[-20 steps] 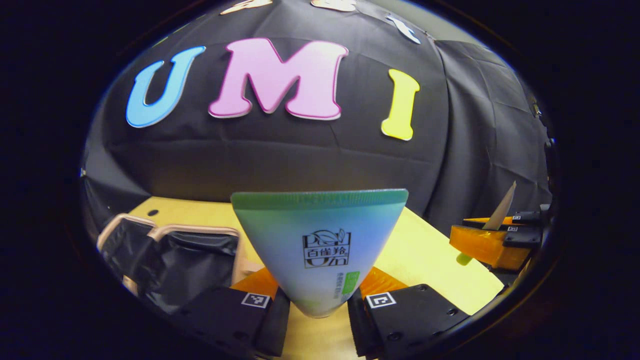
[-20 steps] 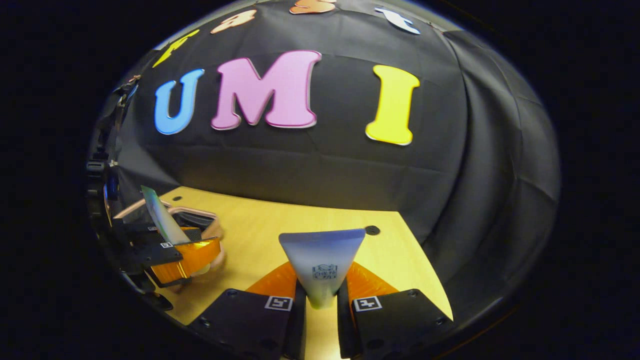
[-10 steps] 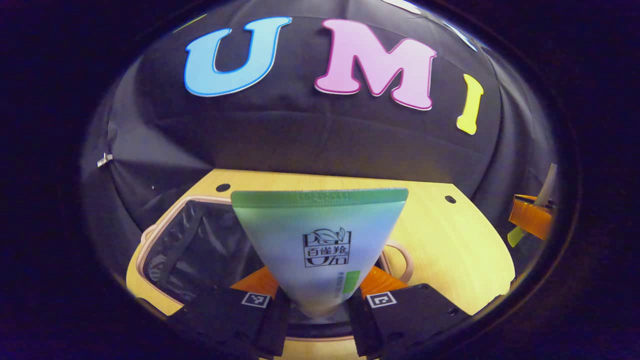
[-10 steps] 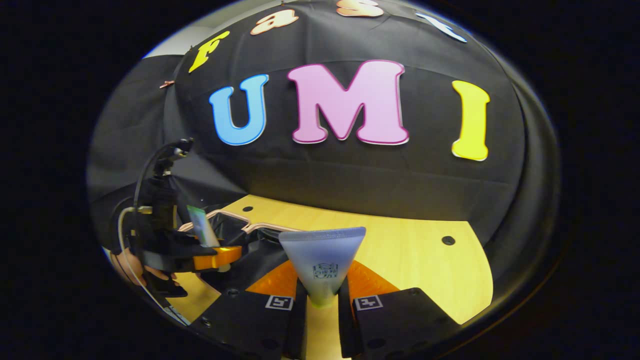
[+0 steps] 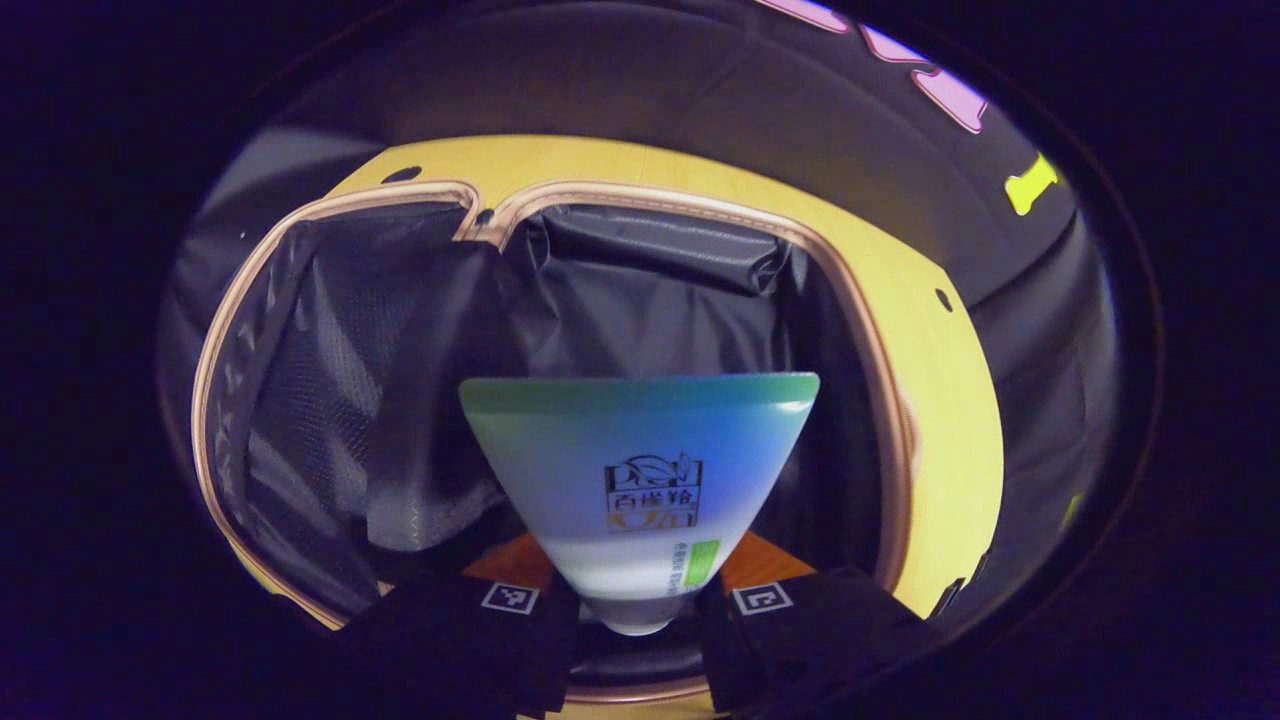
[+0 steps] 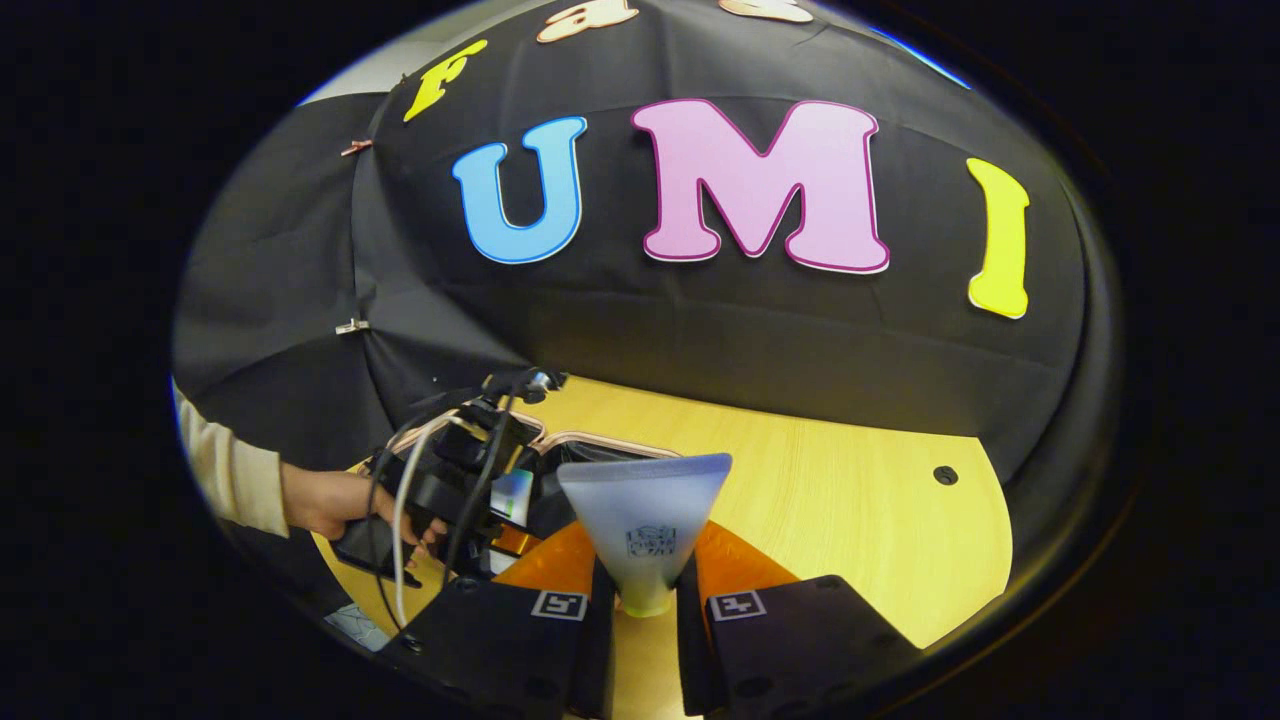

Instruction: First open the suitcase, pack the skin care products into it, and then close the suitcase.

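We had the left tongs [image 5: 637,625] pinched on a green tube [image 5: 637,480] above the open suitcase [image 5: 890,400], ready to drop; the right tongs [image 6: 640,610] gripped a pale tube [image 6: 645,510] over the desk [image 6: 850,510], waiting.

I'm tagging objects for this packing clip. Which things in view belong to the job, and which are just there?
Part of the job:
- open suitcase, dark lined
- green-blue tube, clamped in the left tool above the suitcase
- pale tube, clamped in the right tool

Just there:
- wooden table
- person's hand and sleeve, holding the left tool
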